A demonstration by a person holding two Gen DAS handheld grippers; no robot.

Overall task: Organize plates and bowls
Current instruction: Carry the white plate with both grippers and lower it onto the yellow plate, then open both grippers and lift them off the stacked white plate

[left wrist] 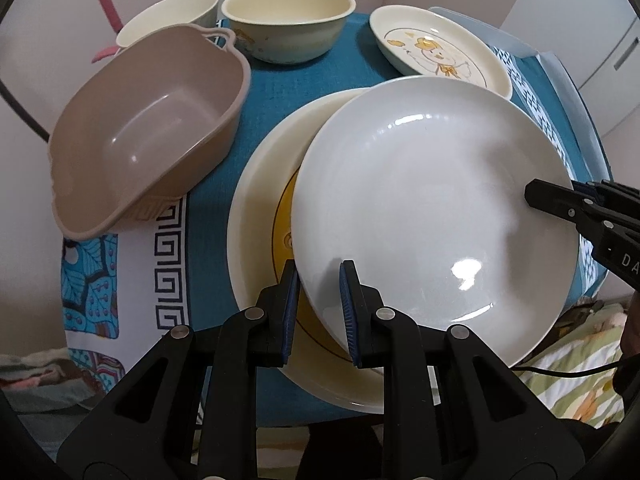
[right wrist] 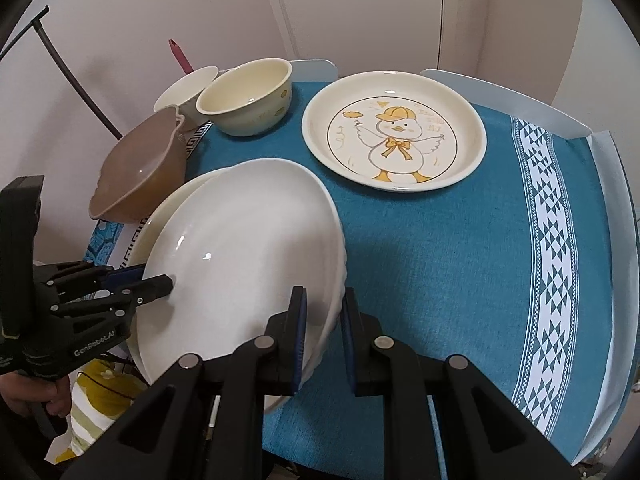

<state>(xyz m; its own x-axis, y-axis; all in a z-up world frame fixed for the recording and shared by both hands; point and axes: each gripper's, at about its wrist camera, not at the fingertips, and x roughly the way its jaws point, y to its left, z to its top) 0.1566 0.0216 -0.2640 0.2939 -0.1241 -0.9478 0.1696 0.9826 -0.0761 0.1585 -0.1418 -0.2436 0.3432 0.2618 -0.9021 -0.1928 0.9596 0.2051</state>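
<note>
Your white plate (left wrist: 432,208) hides most of the cream plate (left wrist: 260,184) beneath; its yellow print barely shows.

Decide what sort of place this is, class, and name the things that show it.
Probably a room in a home: a small table under a patterned blue tablecloth, a panelled white door close behind, and household dishes like the duck plate.

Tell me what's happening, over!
Both tongs, left and right, shut on white plate rim. It sits tilted over the cream plate. Brown bowl close by.
</note>
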